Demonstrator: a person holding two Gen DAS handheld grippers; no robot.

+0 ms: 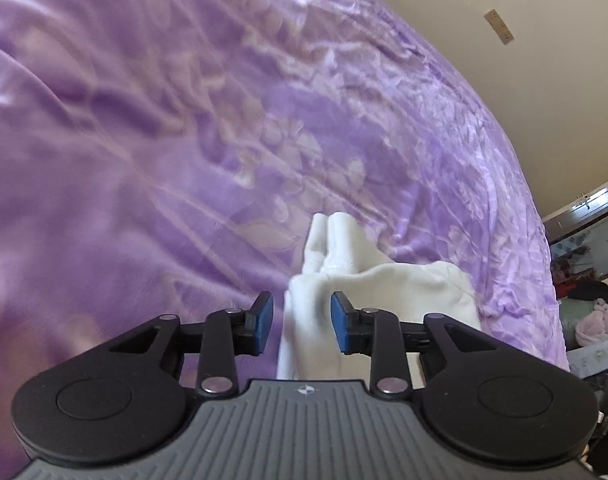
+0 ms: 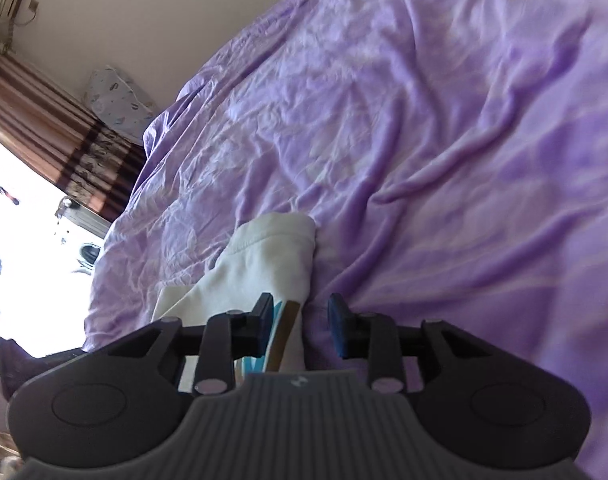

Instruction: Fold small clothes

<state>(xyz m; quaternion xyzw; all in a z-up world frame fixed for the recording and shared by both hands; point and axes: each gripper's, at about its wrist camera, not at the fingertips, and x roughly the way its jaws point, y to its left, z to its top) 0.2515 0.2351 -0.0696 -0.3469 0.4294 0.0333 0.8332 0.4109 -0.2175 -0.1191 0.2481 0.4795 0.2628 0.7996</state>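
A small white garment lies bunched on the purple bedspread. A folded ridge of it rises between the blue pads of my left gripper, whose jaws stand apart with a gap beside the cloth, so it is open. In the right wrist view the same garment looks cream, with a teal and brown print close to the left pad. My right gripper is open too: the cloth's edge sits between the jaws, and bedspread shows in front of the right pad.
The bedspread is creased and fills most of both views. A beige wall runs behind the bed. A patterned pillow and striped curtain stand at the bed's far corner. Clutter and a pink soft toy lie past the bed's edge.
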